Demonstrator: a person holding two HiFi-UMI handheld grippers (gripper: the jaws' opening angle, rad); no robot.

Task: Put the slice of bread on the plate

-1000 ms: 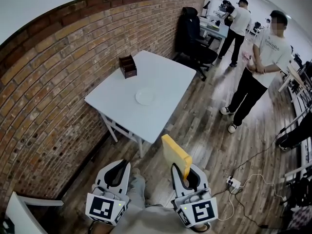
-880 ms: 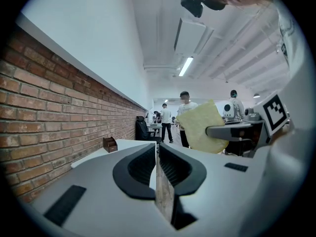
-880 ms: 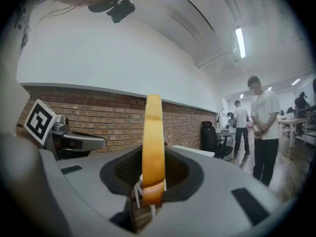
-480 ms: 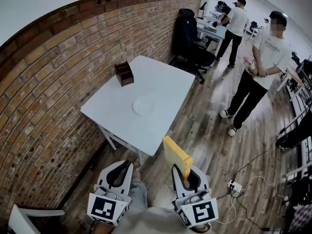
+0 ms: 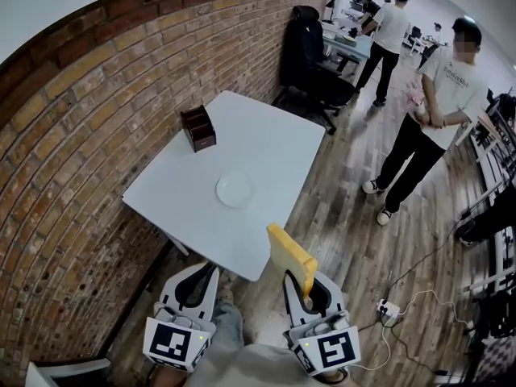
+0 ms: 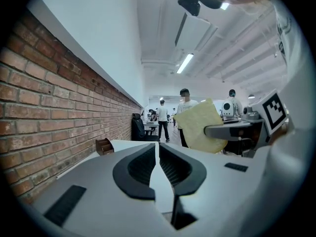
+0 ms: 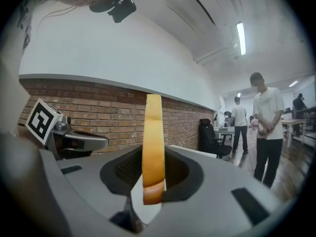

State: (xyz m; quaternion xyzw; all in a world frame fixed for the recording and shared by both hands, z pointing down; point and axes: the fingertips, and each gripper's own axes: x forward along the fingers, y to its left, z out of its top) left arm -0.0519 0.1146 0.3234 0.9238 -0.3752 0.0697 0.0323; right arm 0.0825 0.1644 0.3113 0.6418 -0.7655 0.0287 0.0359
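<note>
Held upright on edge, the slice of bread [image 5: 290, 258] stays clamped in the right gripper [image 5: 305, 287], just off the near edge of the table [image 5: 274, 135]. The left gripper [image 5: 196, 282] is closed on nothing. Versus a second ago, table and plate [image 5: 235, 190] have drawn nearer; the plate is well beyond the bread.

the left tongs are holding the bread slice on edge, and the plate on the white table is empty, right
Not quite. The right tongs hold the bread slice on edge, as the right gripper view shows. The left tongs are shut with nothing between them. The rest stands: the plate on the white table is empty.
</note>
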